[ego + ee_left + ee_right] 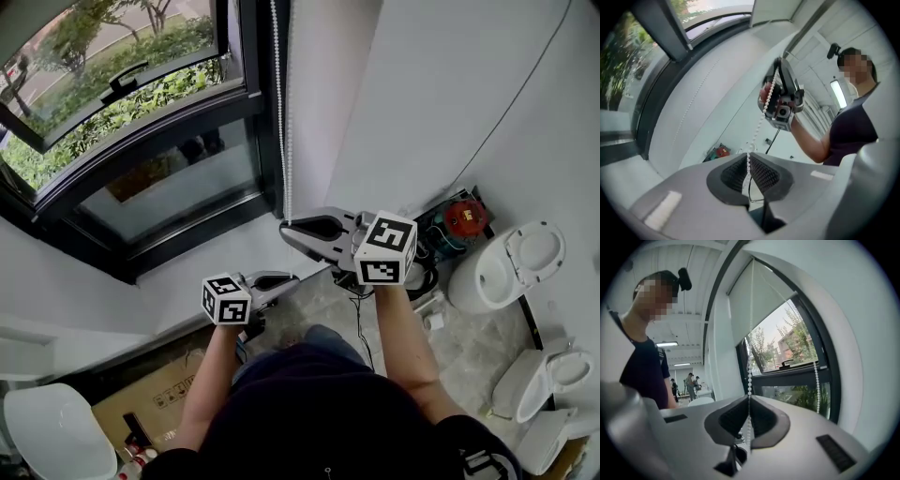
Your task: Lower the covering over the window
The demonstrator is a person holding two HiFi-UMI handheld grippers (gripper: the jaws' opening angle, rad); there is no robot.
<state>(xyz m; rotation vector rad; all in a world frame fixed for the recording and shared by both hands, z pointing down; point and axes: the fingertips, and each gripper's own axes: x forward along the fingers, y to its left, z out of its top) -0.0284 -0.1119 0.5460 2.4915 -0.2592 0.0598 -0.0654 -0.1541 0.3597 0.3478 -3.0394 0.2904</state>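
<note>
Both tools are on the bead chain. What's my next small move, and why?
Probably draw the right tool straight down, left tool following. Both are shut on the bead chain, right above left, and the blind covers only the top of the window.

Glossy white plastic bead chain [749, 376], matt cloth blind [769, 291]

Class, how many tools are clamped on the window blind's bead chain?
2: the left tool, lower on the bead chain, and the right tool, gripping it higher up. No others appear hidden.
</note>
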